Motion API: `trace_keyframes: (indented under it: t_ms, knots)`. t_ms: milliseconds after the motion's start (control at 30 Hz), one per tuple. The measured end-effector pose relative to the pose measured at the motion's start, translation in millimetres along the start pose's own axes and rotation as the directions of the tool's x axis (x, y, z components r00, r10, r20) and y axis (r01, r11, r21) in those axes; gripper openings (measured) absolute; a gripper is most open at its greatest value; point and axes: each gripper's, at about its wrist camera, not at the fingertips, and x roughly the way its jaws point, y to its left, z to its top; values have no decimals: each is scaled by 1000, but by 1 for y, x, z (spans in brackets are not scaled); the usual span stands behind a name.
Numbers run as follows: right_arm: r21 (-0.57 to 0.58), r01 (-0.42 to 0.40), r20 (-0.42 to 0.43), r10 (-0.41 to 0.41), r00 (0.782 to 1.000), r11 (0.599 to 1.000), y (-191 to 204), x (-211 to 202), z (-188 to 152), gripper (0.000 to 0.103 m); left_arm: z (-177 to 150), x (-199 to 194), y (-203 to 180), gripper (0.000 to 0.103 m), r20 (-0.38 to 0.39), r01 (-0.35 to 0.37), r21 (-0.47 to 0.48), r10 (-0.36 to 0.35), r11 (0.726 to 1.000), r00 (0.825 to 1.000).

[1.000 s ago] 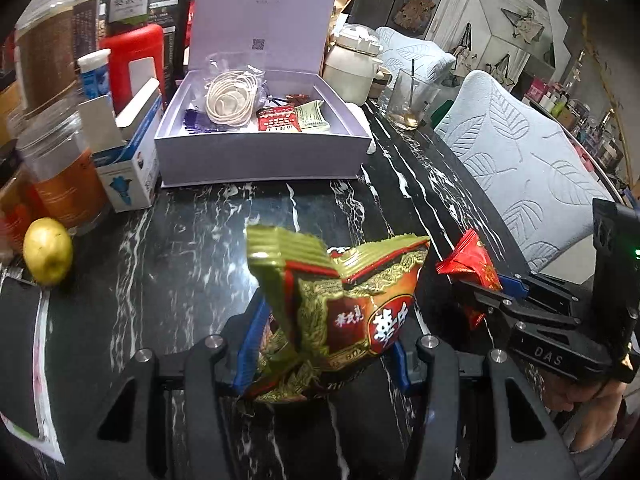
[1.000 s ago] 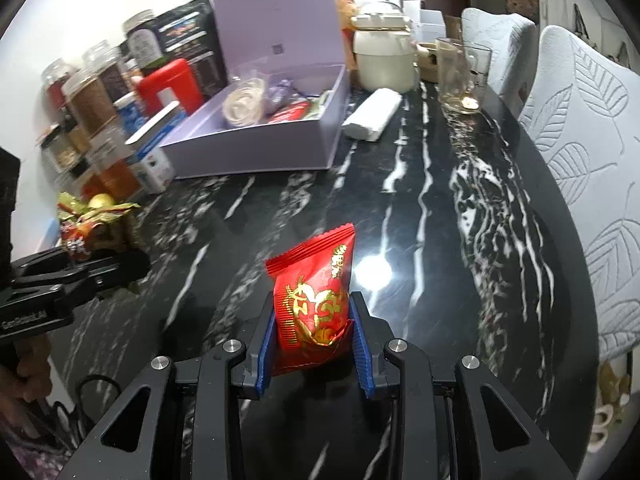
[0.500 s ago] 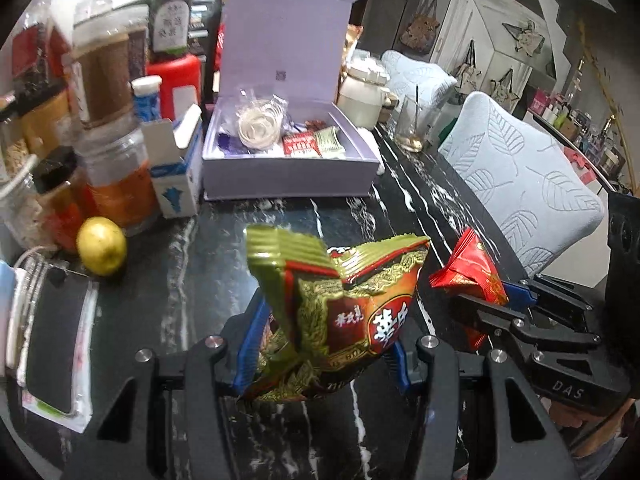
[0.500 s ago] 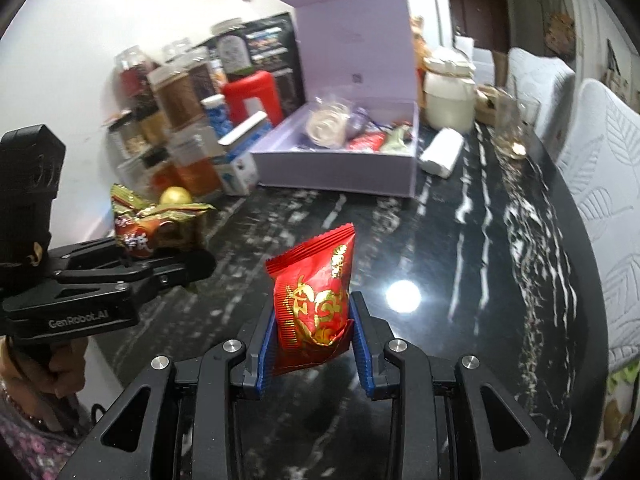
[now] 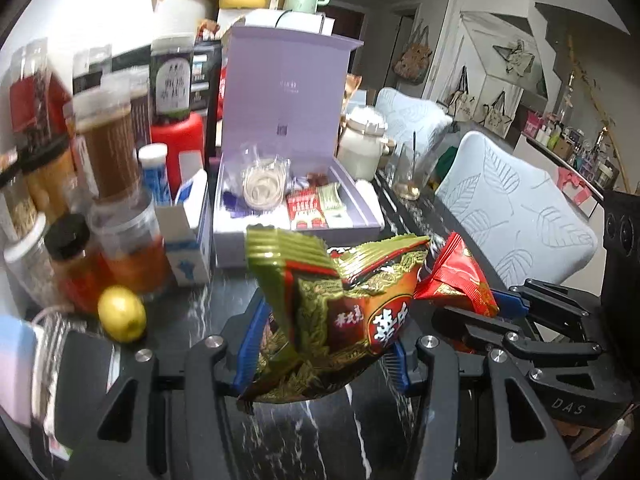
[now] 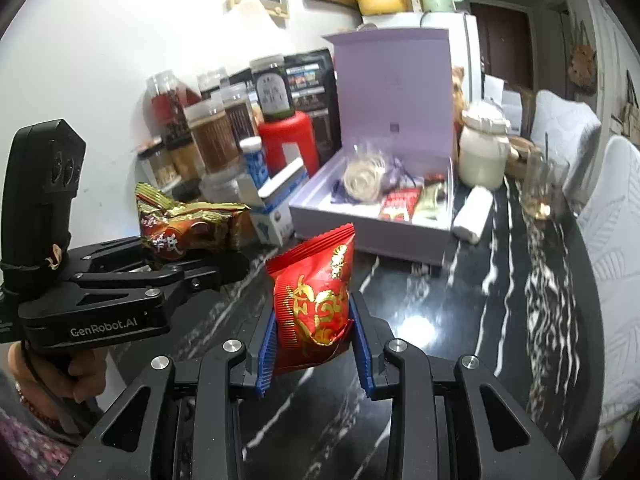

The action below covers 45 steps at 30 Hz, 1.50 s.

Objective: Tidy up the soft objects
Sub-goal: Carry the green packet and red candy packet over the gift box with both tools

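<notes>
My left gripper (image 5: 322,346) is shut on a green and gold snack packet (image 5: 340,300), held above the black marble table (image 5: 192,320). Shut on a small red snack packet (image 6: 316,300), my right gripper (image 6: 316,350) hovers over the same table. Each wrist view catches the other gripper from the side: the red packet (image 5: 456,280) at the right of the left wrist view, the green packet (image 6: 188,226) at the left of the right wrist view. Beyond both stands an open lilac box (image 5: 300,232) (image 6: 360,232), lid upright, with small packets and a bag of rubber bands inside.
Jars, bottles and a red canister (image 5: 180,144) crowd the table's left side, with a blue-white carton (image 5: 188,240) and a lemon (image 5: 121,313). A white jar (image 6: 482,152), a drinking glass (image 6: 544,188) and a white roll (image 6: 474,216) stand right of the box. Padded chairs (image 5: 516,216) line the right edge.
Both grippers have risen with their packets still clamped; the views tilted up, so the box, jars and shelf now sit higher and farther. The two grippers have drawn closer side by side.
</notes>
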Motion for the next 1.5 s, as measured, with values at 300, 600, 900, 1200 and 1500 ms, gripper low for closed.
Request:
trace_keyframes:
  t_ms: [300, 600, 900, 1200, 1500]
  knots:
    - [-9, 16, 64, -16, 998, 1000, -9, -4, 33, 33, 41, 1, -3, 51, 53, -14, 54, 12, 998, 999]
    - [-8, 58, 143, -56, 988, 998, -25, -11, 68, 33, 80, 4, -2, 51, 126, -39, 82, 28, 996, 992]
    - [-11, 91, 202, -86, 976, 996, -43, -4, 108, 33, 122, 30, -5, 51, 170, -41, 120, 20, 992, 985]
    - [-13, 113, 248, -106, 963, 993, -62, 10, 144, 33, 152, 54, -6, 51, 182, -54, 155, 25, 987, 983]
    - [-16, 132, 238, -124, 963, 991, -84, 37, 170, 33, 179, 92, 6, 51, 189, -67, 146, 39, 987, 981]
